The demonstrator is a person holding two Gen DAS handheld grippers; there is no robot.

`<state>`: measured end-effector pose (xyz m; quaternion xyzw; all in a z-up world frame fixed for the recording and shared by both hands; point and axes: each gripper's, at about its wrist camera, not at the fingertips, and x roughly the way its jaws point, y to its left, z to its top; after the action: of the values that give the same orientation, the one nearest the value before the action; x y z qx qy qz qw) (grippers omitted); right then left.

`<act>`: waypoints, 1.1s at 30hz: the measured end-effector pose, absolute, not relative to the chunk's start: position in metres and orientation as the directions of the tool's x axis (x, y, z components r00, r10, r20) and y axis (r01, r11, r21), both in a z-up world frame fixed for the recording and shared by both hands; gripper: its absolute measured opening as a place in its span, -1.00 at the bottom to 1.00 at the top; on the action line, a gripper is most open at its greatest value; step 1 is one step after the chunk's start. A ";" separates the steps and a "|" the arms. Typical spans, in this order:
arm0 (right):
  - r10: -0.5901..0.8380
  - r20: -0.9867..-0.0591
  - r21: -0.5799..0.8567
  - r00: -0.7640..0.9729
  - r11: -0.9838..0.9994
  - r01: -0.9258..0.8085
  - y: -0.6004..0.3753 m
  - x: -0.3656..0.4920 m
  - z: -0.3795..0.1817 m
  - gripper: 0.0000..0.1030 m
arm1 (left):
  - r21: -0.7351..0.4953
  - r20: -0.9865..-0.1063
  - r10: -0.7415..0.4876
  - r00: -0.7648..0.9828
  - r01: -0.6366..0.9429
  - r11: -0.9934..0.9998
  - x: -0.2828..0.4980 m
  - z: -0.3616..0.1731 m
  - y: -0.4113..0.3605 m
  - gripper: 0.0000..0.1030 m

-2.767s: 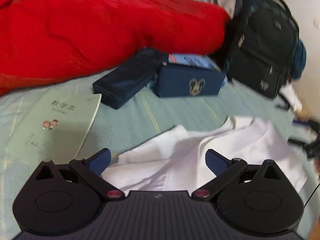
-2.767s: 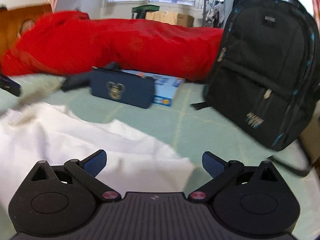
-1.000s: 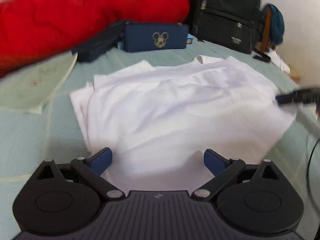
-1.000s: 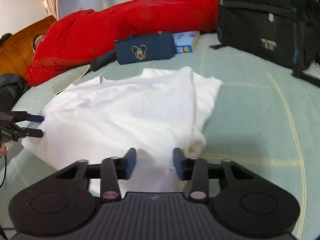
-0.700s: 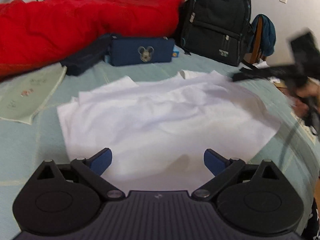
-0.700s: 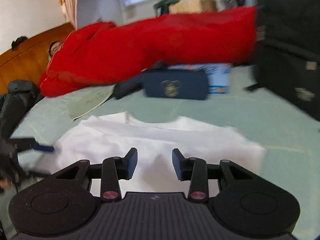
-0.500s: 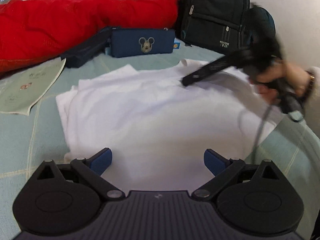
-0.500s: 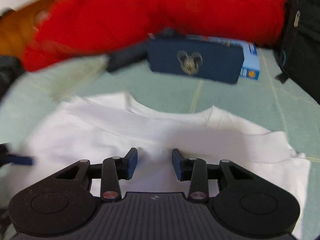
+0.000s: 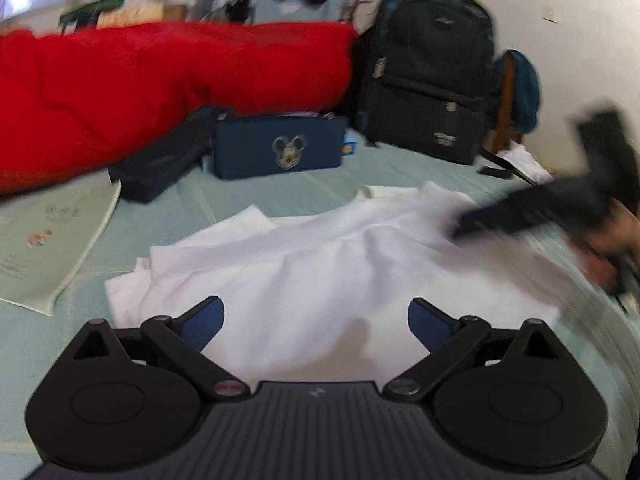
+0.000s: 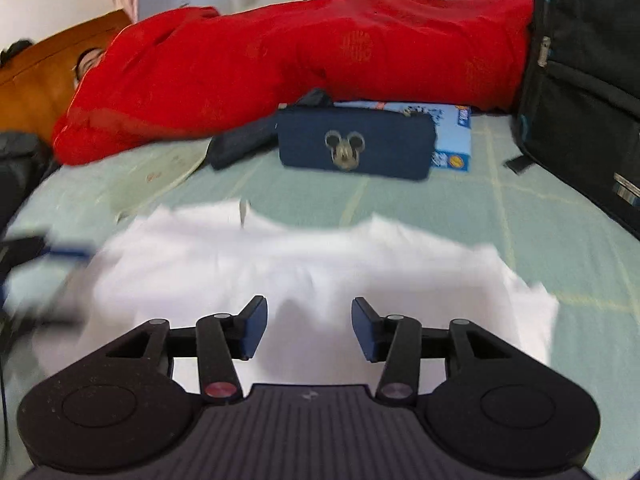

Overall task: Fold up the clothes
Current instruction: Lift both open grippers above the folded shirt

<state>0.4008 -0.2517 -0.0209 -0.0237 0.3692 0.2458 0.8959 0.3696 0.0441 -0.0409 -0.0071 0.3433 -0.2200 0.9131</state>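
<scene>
A white shirt (image 9: 320, 272) lies folded and a little rumpled on the pale green bedsheet (image 9: 256, 196). My left gripper (image 9: 316, 316) hovers over the shirt's near edge, open wide, with no cloth pinched. In the right wrist view the shirt (image 10: 300, 256) spreads below my right gripper (image 10: 310, 328). Its jaws are opening and its pads stand apart over the cloth without pressing it. The right gripper (image 9: 540, 208) shows as a dark blur at the shirt's right side in the left wrist view, with a hand behind it. The left gripper (image 10: 40, 252) is a blur at the left edge.
A red quilt (image 10: 320, 56) runs along the back. In front of it lie a navy mouse-logo pouch (image 10: 356, 144), a dark case (image 9: 160, 164), a blue box (image 10: 456, 136) and a green exercise book (image 9: 48, 240). A black backpack (image 9: 428, 72) stands at the back right.
The right gripper's jaws have widened. It has swung from over the shirt's middle towards the shirt's right side. The left gripper shifted slightly and stays open.
</scene>
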 end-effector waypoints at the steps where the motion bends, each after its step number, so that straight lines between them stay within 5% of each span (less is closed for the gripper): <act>1: 0.413 -0.675 0.126 0.612 0.881 -0.456 -0.260 0.394 -0.027 0.03 | -0.162 -0.638 -0.381 0.670 0.367 0.916 0.380 -0.049 0.046 0.90; 4: 0.423 -0.654 0.175 0.628 0.891 -0.418 -0.297 0.375 -0.052 0.01 | -0.150 -0.698 -0.276 0.660 0.242 0.959 0.391 -0.072 0.064 0.87; 10: 0.427 -0.604 0.171 0.673 0.894 -0.413 -0.309 0.353 -0.039 0.13 | -0.052 -0.705 -0.214 0.676 0.252 0.966 0.365 -0.054 0.072 0.86; 12: 0.419 -0.582 0.132 0.697 0.894 -0.428 -0.298 0.354 -0.030 0.26 | -0.032 -0.679 -0.223 0.699 0.275 0.961 0.365 -0.046 0.065 0.87; 22: 0.374 -0.605 0.111 0.703 0.914 -0.391 -0.307 0.354 -0.050 0.30 | -0.140 -0.708 -0.289 0.644 0.273 0.952 0.369 -0.055 0.077 0.87; 25: 0.394 -0.590 0.130 0.705 0.908 -0.399 -0.306 0.343 -0.038 0.51 | -0.183 -0.697 -0.337 0.633 0.298 0.937 0.366 -0.044 0.073 0.87; 33: 0.372 -0.640 0.121 0.673 0.913 -0.390 -0.314 0.321 -0.050 0.53 | -0.056 -0.712 -0.250 0.656 0.301 0.952 0.337 -0.056 0.066 0.87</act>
<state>0.3214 -0.3135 -0.0501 -0.0128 0.3469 0.2082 0.9144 0.3375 0.0658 -0.0557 0.0333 0.3859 -0.1516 0.9094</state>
